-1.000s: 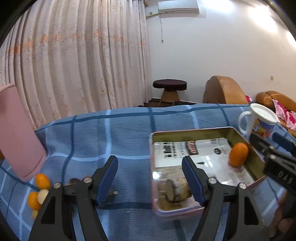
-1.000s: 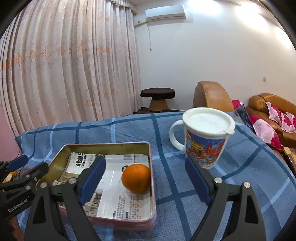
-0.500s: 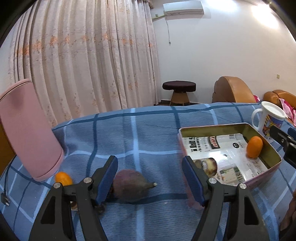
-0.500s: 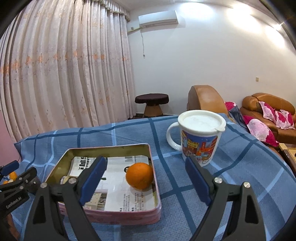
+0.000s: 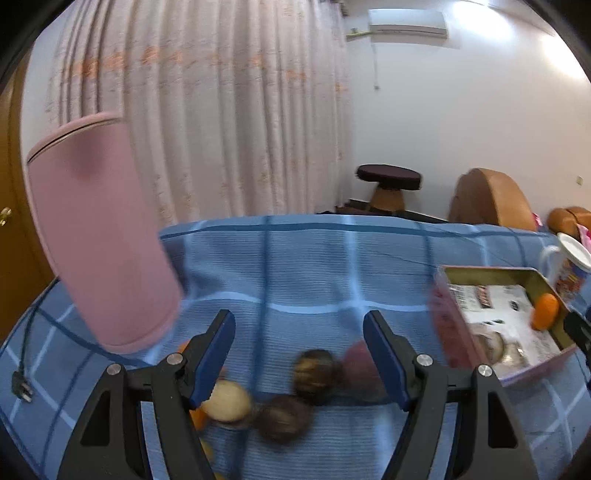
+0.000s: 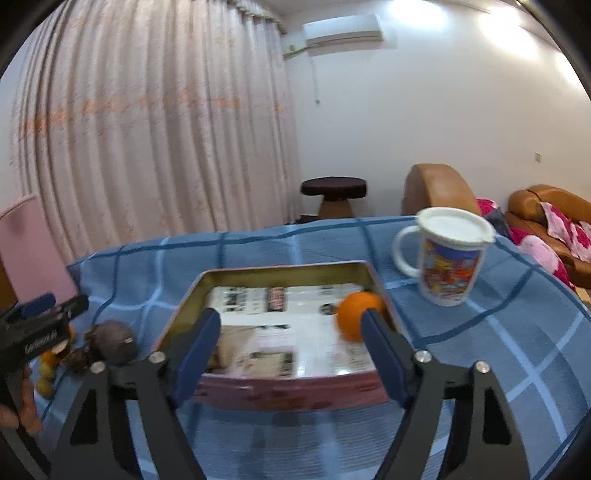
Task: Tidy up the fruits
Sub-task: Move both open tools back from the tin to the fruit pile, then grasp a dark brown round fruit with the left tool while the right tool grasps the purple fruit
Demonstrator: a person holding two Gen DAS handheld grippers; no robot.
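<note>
My left gripper hangs with jaws spread and empty, loose fruits directly ahead between them, tin off right; my right gripper, likewise agape, faces the tin.

We find a domestic living room. Evidence: floor-length patterned curtains, a wall-mounted air conditioner, a brown leather sofa with pink floral cushions, a round stool and a tan armchair. We also note a surface covered in blue checked cloth, carrying a lidded cartoon mug.
</note>
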